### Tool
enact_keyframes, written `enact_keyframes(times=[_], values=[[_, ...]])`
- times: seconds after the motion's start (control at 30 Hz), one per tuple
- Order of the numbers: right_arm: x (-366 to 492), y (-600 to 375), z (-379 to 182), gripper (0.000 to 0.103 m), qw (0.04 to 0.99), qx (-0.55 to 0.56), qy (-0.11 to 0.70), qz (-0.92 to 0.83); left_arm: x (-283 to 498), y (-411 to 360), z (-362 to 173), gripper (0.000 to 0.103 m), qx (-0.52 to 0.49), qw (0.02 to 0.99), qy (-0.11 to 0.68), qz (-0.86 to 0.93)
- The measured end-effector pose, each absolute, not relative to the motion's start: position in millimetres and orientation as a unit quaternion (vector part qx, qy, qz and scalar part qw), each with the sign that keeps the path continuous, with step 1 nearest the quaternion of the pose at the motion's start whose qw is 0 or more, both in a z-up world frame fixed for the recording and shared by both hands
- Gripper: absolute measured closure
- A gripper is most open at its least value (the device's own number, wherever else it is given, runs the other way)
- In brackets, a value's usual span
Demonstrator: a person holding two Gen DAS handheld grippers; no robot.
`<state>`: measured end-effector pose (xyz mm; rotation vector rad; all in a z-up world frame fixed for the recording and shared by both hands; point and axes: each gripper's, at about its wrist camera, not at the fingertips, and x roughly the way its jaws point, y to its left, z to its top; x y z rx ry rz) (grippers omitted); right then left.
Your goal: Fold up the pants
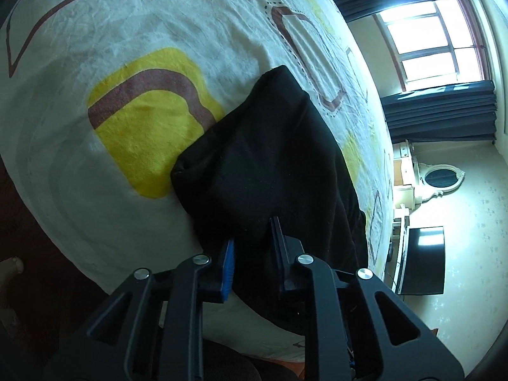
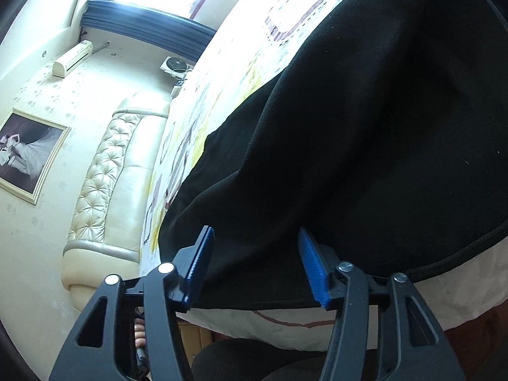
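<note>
The black pants [image 1: 270, 158] lie on a bed sheet [image 1: 127, 47] with yellow and brown shapes. In the left wrist view a leg end points away from me. My left gripper [image 1: 252, 235] is open, its jaws astride the near edge of the black fabric. In the right wrist view the pants [image 2: 365, 127] fill the middle and right as a broad dark mass with a hemmed edge near the bed's front. My right gripper [image 2: 254, 238] is open, its blue pads [image 2: 312, 266] on either side of that edge. Neither gripper pinches the cloth.
The bed's front edge [image 2: 285, 320] is just under both grippers. A cream tufted headboard [image 2: 104, 174] stands at the left of the right wrist view. A window [image 1: 428, 38] with dark curtains, a dresser with mirror [image 1: 438, 177] and a dark screen [image 1: 422, 260] are beyond the bed.
</note>
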<state>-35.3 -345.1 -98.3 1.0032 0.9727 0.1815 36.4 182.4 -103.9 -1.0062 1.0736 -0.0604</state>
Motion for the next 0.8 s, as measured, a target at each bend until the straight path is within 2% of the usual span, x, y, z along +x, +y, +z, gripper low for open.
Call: enact_keyframes(times=[0.07, 0.1, 0.13, 0.27, 0.4, 0.5, 0.6, 0.67, 0.7, 0.77, 0.8], values=[[-32.9, -343.6, -100.8, 0.076, 0.763, 0.457, 0.452, 0.075, 37.5, 182.4, -104.2, 0.087, -0.456, 0.740, 0.495, -0.018], [-32.8, -342.6, -103.8, 0.080, 0.761, 0.459, 0.454, 0.071, 38.1, 182.7, -104.7, 0.087, -0.458, 0.738, 0.495, -0.014], [-34.6, -343.2, -106.1, 0.089, 0.758, 0.464, 0.453, 0.068, 38.8, 183.0, -104.2, 0.089, -0.458, 0.738, 0.496, -0.010], [-44.0, -344.4, -96.0, 0.093, 0.763, 0.471, 0.439, 0.066, 37.0, 183.8, -89.7, 0.093, -0.434, 0.763, 0.479, 0.004], [-66.1, -334.4, -82.8, 0.093, 0.770, 0.455, 0.441, 0.077, 33.2, 187.2, -82.8, 0.093, -0.403, 0.786, 0.469, 0.020], [-75.7, -342.8, -99.9, 0.093, 0.755, 0.456, 0.466, 0.072, 30.7, 194.0, -93.4, 0.093, -0.417, 0.777, 0.471, 0.016], [-81.8, -358.1, -111.7, 0.091, 0.725, 0.501, 0.464, 0.086, 29.3, 191.3, -89.7, 0.091, -0.390, 0.793, 0.469, -0.002], [-84.8, -366.5, -104.1, 0.081, 0.725, 0.504, 0.463, 0.077, 24.4, 190.2, -81.4, 0.088, -0.369, 0.805, 0.465, -0.013], [-87.3, -374.3, -97.1, 0.076, 0.732, 0.500, 0.458, 0.069, 21.4, 190.8, -77.5, 0.083, -0.360, 0.809, 0.465, -0.013], [-93.9, -401.1, -79.9, 0.057, 0.751, 0.491, 0.439, 0.039, 15.6, 193.8, -70.9, 0.072, -0.353, 0.813, 0.464, -0.011], [-97.7, -420.5, -71.4, 0.056, 0.760, 0.491, 0.426, 0.018, 12.6, 196.6, -68.6, 0.064, -0.355, 0.813, 0.461, -0.009]])
